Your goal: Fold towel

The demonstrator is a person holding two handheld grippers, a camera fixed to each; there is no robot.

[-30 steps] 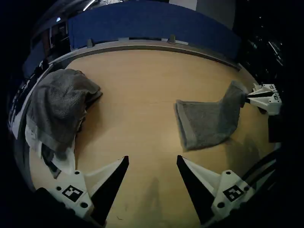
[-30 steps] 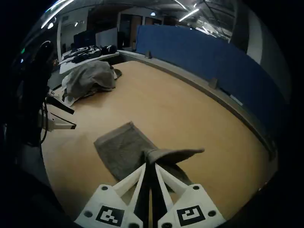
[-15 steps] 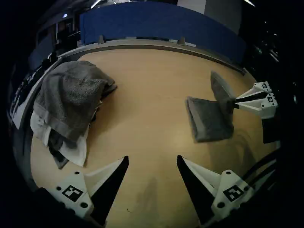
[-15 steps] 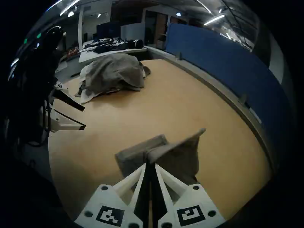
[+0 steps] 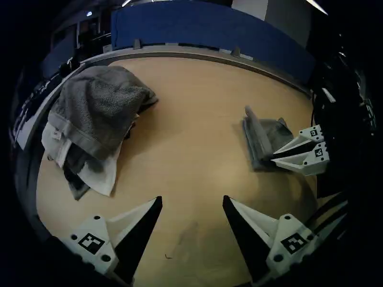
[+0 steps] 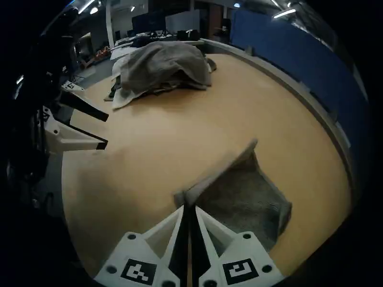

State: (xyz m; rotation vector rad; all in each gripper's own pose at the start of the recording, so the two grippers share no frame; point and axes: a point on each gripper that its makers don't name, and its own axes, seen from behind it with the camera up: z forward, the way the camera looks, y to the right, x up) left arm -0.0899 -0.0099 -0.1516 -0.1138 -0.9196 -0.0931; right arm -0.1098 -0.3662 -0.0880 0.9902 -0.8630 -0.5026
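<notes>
A small grey towel point(image 5: 264, 136) lies partly folded on the wooden table point(image 5: 191, 110), with one edge lifted. My right gripper point(image 6: 188, 209) is shut on that lifted edge of the towel point(image 6: 239, 196) and holds it up over the rest of the cloth. In the left gripper view the right gripper point(image 5: 275, 157) reaches in from the right at the towel's near edge. My left gripper point(image 5: 192, 201) stands open over bare table near the front, well left of the towel. From the right gripper view it appears as the left gripper point(image 6: 103, 129), at the left.
A heap of grey and white towels point(image 5: 93, 115) lies at the table's left side, also seen as the heap point(image 6: 160, 67) far across. A blue partition point(image 5: 206, 28) runs along the table's back edge. Dark desks and cables stand beyond.
The right gripper carried the towel's edge over toward the left gripper's side, folding the cloth onto itself. The towel now looks narrower. The left gripper stayed open.
</notes>
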